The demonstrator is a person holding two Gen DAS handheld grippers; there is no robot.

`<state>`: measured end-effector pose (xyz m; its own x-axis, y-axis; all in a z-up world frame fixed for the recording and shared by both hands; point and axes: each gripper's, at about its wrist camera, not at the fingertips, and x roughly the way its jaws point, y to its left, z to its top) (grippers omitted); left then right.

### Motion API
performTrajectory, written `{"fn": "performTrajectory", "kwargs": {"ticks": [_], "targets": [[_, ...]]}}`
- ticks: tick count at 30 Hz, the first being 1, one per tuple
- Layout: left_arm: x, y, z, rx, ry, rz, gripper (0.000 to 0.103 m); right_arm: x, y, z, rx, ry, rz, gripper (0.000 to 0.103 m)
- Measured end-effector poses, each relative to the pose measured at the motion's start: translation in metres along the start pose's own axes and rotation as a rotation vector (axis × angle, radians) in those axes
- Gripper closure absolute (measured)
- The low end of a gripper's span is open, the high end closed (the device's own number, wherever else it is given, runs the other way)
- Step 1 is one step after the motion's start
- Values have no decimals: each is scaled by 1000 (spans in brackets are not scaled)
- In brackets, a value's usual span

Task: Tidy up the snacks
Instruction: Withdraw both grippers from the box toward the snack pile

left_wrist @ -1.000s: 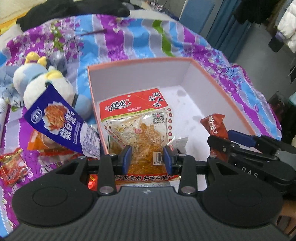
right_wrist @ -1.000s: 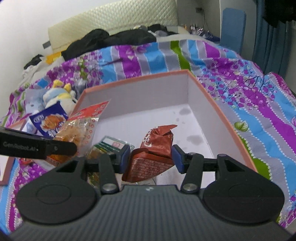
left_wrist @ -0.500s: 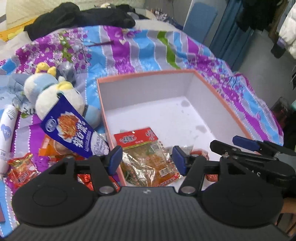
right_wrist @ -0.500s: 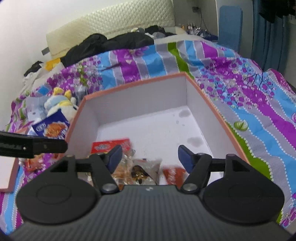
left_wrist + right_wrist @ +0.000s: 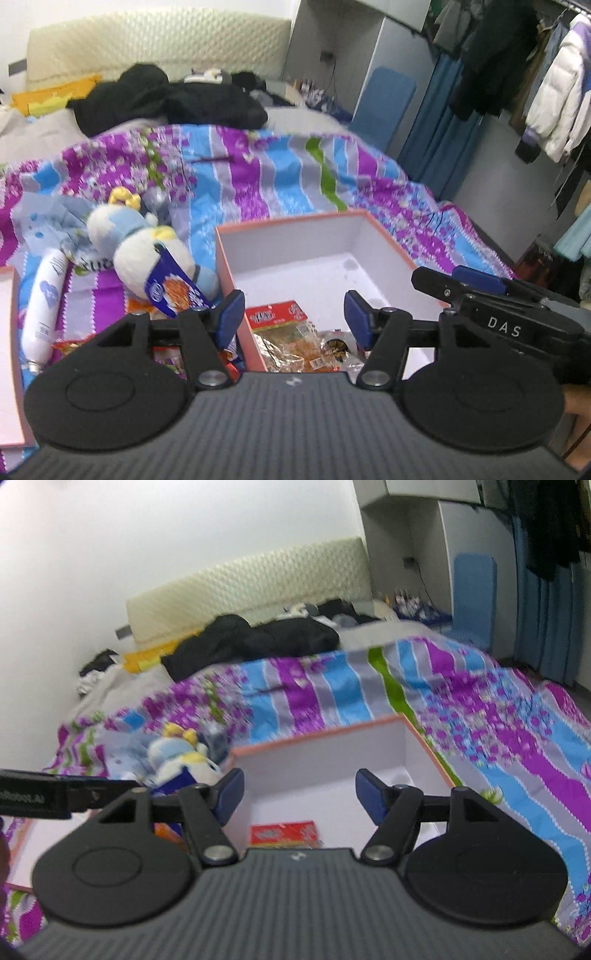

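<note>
My left claw (image 5: 293, 314) stands wide with nothing between its blue pads (image 5: 229, 313). Below and just beyond its tips lies the red-topped packet (image 5: 286, 325), flat on the floor of the box (image 5: 295, 243), tucked into the near left corner against the wall. A second, crumpled clear wrapper (image 5: 334, 347) lies touching it on the right, under my right-hand pad. The claw hangs above them, clear of both.

My right claw (image 5: 299, 794) is likewise spread and holds nothing. From its view the same box (image 5: 332, 753) sits straight ahead, and the packet (image 5: 283, 833) shows low between the pads, half hidden by the claw's body. This view is blurred, so I cannot read more of it.

Outside the box, to its left on the quilt (image 5: 258, 177), a blue snack bag (image 5: 173, 291) leans against a plush toy (image 5: 147, 251). A white bottle (image 5: 44, 310) lies further left, well apart from the box.
</note>
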<state>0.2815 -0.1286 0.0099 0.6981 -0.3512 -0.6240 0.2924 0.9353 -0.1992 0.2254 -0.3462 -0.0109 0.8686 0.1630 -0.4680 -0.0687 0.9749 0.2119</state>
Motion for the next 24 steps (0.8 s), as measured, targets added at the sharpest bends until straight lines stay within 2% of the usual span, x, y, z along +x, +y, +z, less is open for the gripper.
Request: {"fn": "performTrajectory", "kwargs": {"ticks": [5, 14, 24], "targets": [[-36, 8, -8, 2, -61, 20, 38, -20, 21, 3, -11, -48, 39, 34], [-88, 33, -35, -15, -128, 87, 37, -48, 60, -11, -34, -109, 103, 34], [-117, 72, -84, -82, -142, 161, 37, -61, 96, -51, -60, -93, 118, 34]]}}
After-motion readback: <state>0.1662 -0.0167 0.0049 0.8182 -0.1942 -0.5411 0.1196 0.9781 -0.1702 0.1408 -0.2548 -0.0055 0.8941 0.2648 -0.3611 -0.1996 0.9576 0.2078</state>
